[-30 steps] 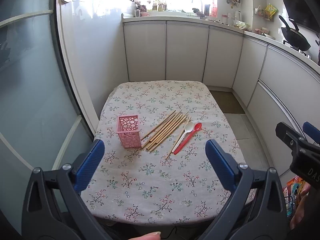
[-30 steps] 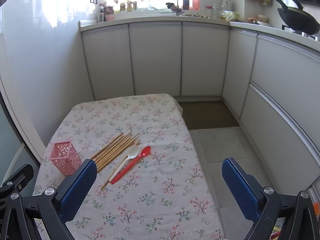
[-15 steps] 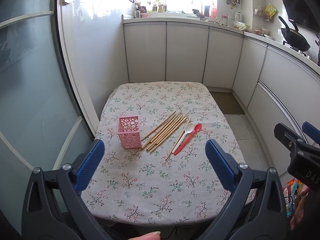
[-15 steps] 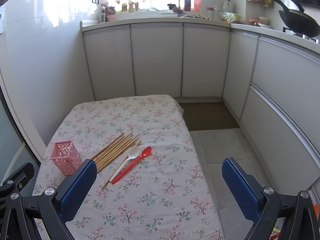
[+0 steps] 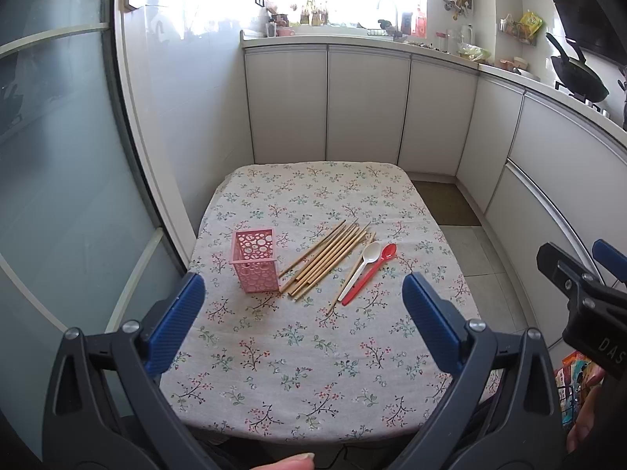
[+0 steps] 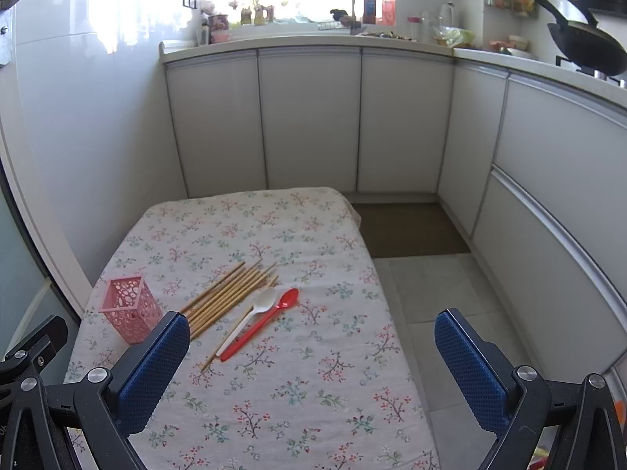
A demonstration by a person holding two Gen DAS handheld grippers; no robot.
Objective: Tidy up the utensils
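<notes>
A pink perforated holder (image 5: 255, 261) stands upright on the floral tablecloth (image 5: 298, 348); it also shows in the right wrist view (image 6: 130, 308). Right of it lie several wooden chopsticks (image 5: 328, 255) (image 6: 230, 297), a white spoon (image 5: 361, 267) (image 6: 250, 316) and a red spoon (image 5: 372, 272) (image 6: 266, 319). My left gripper (image 5: 303, 315) is open and empty, held above the table's near edge. My right gripper (image 6: 311, 364) is open and empty, above the table's right near side. Part of the right gripper shows in the left wrist view (image 5: 584, 293).
White kitchen cabinets (image 6: 309, 117) stand behind and right of the table. A glass door (image 5: 58, 180) is on the left. A brown floor mat (image 6: 411, 229) lies past the table. A wok (image 6: 584, 45) sits on the right counter.
Both views have shifted slightly; the table and utensils sit a little lower in frame. No object on the table has moved. Both grippers stay open.
</notes>
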